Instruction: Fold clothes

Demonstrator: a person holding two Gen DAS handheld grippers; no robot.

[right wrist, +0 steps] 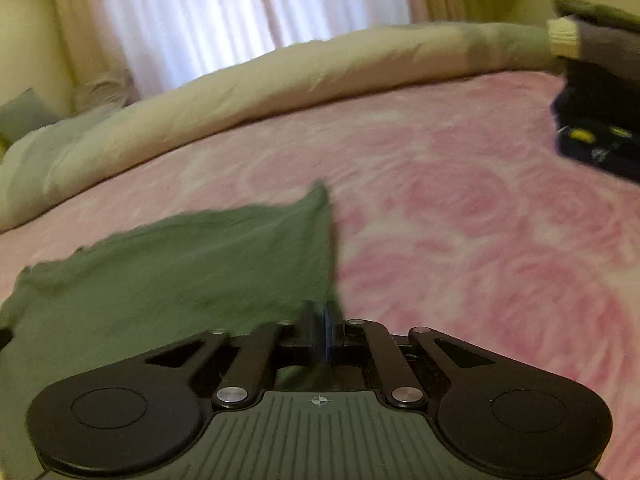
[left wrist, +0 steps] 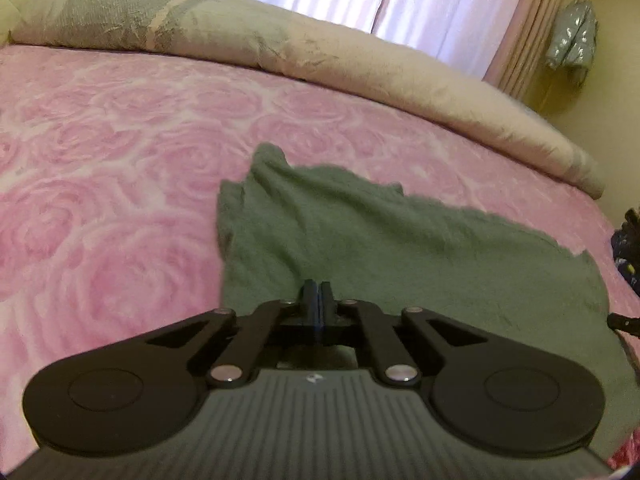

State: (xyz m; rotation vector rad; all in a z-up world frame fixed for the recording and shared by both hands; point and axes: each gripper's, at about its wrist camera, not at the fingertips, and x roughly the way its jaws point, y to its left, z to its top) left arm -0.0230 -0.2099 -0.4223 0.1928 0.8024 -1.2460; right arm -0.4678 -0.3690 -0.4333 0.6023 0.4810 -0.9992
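Observation:
A green cloth lies spread on the pink rose-patterned bedspread, with wrinkles running from its far corner toward me. My left gripper is shut on the cloth's near edge, and green fabric shows beneath its closed fingers. In the right wrist view the same green cloth fills the lower left, with its right edge running straight to my right gripper. That gripper is shut on this edge. The view is blurred by motion.
A rolled beige and grey duvet lies along the bed's far side, below white curtains. A stack of dark folded clothes sits at the bed's right. A grey bag hangs on the wall.

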